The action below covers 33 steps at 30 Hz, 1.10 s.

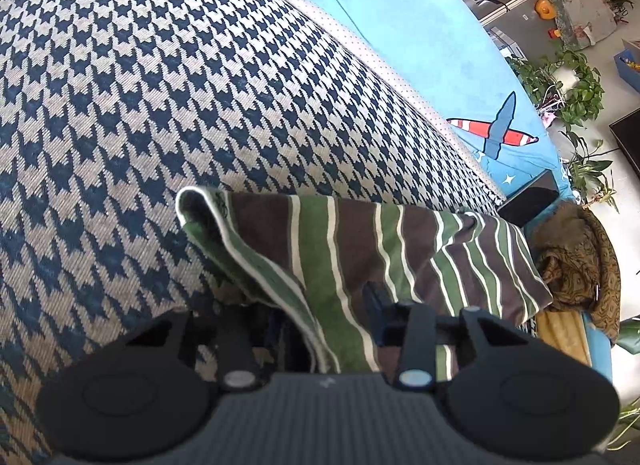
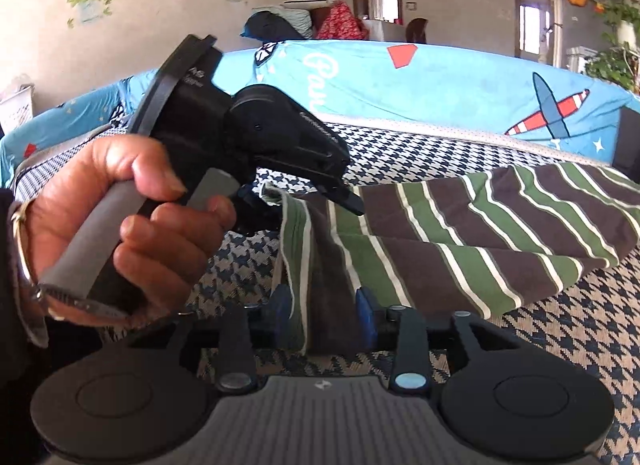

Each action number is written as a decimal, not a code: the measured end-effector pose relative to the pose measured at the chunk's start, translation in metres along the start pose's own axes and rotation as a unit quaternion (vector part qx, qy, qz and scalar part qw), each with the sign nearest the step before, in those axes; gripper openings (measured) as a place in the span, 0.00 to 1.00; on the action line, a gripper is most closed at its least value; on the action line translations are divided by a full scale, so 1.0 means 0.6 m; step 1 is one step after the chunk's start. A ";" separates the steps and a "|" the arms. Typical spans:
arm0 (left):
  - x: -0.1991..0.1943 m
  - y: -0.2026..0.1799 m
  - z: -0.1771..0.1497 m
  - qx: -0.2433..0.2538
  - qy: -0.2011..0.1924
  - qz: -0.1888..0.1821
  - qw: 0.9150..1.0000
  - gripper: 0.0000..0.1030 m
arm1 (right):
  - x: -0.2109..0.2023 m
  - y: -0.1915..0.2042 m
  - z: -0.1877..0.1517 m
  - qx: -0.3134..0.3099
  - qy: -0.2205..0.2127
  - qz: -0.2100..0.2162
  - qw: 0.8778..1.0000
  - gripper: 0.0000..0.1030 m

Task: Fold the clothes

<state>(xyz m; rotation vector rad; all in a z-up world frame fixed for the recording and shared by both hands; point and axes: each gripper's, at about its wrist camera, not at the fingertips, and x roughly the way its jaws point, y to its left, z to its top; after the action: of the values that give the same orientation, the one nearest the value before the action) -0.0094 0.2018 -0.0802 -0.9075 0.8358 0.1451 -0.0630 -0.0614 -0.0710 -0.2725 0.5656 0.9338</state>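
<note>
garment [image 2: 460,221]: green-brown, white-striped | state: folded, rumpled | place: flat on houndstooth cover, one corner raised

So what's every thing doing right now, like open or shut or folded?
Striped cloth: folded over, lying on the houndstooth cover, one edge lifted.
Right gripper: open, cloth edge between its blue pads.
Left gripper: around a fold of the cloth; one pad is hidden, so a grip can't be told.
Hand: wrapped round the left gripper's grey handle.
Houndstooth cover: spread flat.
</note>
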 end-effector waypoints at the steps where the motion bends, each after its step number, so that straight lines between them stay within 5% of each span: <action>1: 0.001 -0.001 0.002 -0.001 0.002 0.000 1.000 0.36 | -0.001 0.006 -0.003 -0.013 0.000 0.003 1.000 0.41; 12: 0.016 -0.019 0.012 0.002 0.015 0.001 1.000 0.36 | 0.031 0.063 -0.040 -0.143 0.033 -0.025 0.989 0.50; 18: 0.022 -0.021 0.013 0.010 0.013 0.002 1.000 0.41 | 0.051 0.068 -0.046 -0.149 0.019 -0.055 0.987 0.51; 20: 0.026 -0.027 0.010 0.021 0.009 0.005 1.000 0.45 | 0.056 0.065 -0.043 -0.137 0.017 -0.056 0.989 0.41; 22: 0.030 -0.034 0.007 0.036 0.005 0.010 0.999 0.46 | 0.057 0.066 -0.042 -0.137 0.014 -0.065 0.988 0.20; 27: 0.031 -0.051 -0.003 0.081 -0.016 0.050 0.995 0.14 | 0.050 0.058 -0.037 -0.122 0.005 -0.068 0.990 0.12; 33: 0.012 -0.050 -0.004 0.091 -0.043 0.068 0.993 0.08 | 0.039 0.053 -0.026 -0.094 -0.005 -0.047 0.994 0.12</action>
<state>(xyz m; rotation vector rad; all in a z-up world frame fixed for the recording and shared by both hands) 0.0075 0.1797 -0.0665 -0.6677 0.8170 0.2216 -0.0835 -0.0343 -0.0964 -0.4599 0.4526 0.8972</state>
